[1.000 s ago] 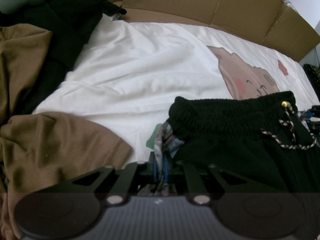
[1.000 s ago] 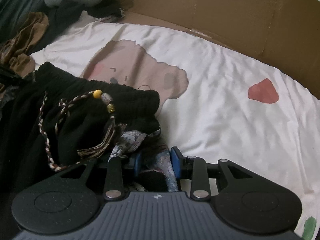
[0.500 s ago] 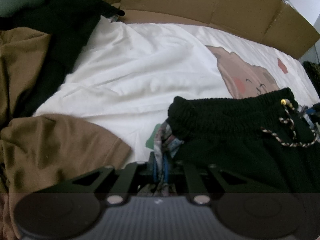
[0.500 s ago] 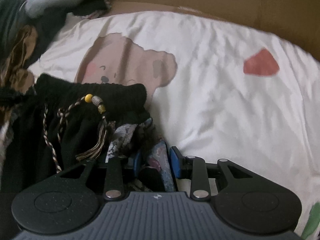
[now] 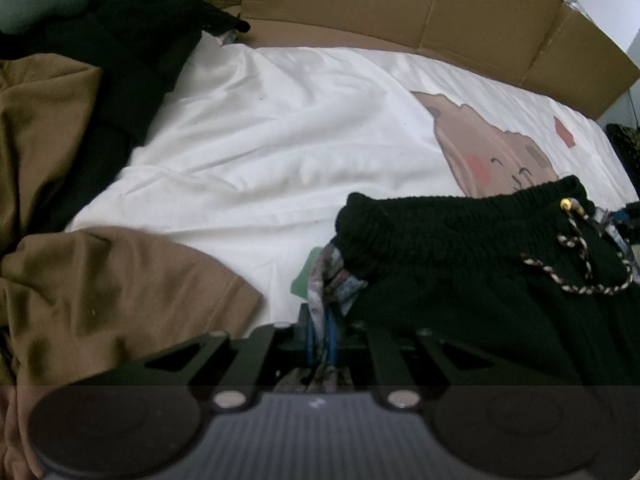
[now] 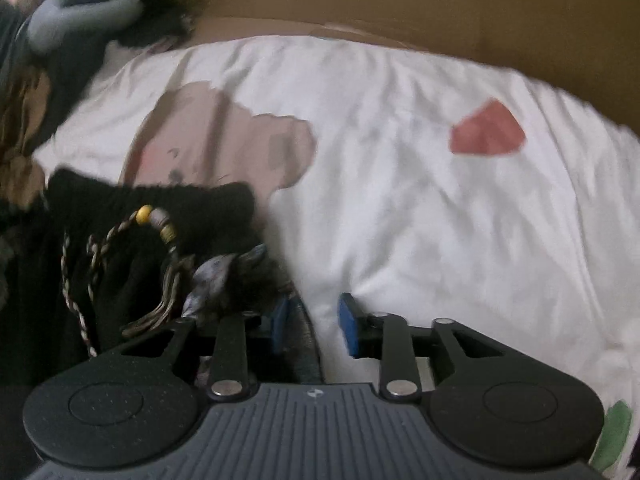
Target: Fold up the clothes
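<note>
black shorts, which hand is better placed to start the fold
Probably left: the left gripper is shut on the patterned lining at the waistband corner of the black shorts. The right gripper has just been closing, jaws apart, with only a strip of fabric between them.

We roll the right gripper (image 6: 314,320) a little and shift it across the white sheet (image 6: 420,220), so its view is now tilted and blurred. Its jaws have just been closing. Less of the patterned fabric (image 6: 224,276) lies between them than before: only a dark strip remains against the left pad, with bare sheet showing beside the right pad. The black shorts (image 6: 192,204) and their beaded drawstring (image 6: 145,215) now sit lower and further left in this view.
</note>
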Motion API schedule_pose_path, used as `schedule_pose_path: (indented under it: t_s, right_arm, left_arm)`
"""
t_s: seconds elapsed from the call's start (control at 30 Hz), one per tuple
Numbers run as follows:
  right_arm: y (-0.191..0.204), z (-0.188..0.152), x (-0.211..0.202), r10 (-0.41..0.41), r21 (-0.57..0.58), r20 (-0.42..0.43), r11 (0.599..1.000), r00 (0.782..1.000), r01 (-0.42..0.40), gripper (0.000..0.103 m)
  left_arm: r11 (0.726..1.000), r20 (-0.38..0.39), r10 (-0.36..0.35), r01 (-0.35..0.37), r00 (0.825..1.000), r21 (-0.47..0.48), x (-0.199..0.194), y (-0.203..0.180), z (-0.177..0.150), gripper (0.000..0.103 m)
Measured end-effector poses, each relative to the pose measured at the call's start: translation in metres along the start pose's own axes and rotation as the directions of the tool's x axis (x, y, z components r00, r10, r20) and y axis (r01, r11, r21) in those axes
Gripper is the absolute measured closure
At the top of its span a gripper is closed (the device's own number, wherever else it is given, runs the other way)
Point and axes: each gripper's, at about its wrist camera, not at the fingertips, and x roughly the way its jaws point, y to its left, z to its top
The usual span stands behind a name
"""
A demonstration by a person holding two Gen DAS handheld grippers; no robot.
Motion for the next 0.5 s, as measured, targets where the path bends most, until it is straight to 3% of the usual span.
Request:
schedule_pose_path:
  t_s: [0.17,0.3,0.5]
  right_arm:
    - [0.012,-0.002,0.003,0.014,-0.037,-0.007,0.999,1.000,-0.014,0.072]
    - [-0.006,0.002,0.002,0.081,0.074,-0.021,0.994,0.997,-0.079,0.080]
    - [-0.035,0.003,0.006,0.187,0.249,-0.037,0.953,0.982,-0.172,0.079]
  left_arm:
    - [1.000,-0.001,0.001,-0.001,1.000,0.003,0.000,-0.001,0.000,0.095]
    - [1.000,-0.001,-0.001,0.001,1.000,0.003,0.000,0.000,0.000,0.095]
    - [1.000,-0.002,-0.003,0.003,1.000,0.007,0.000,0.000,0.000,0.095]
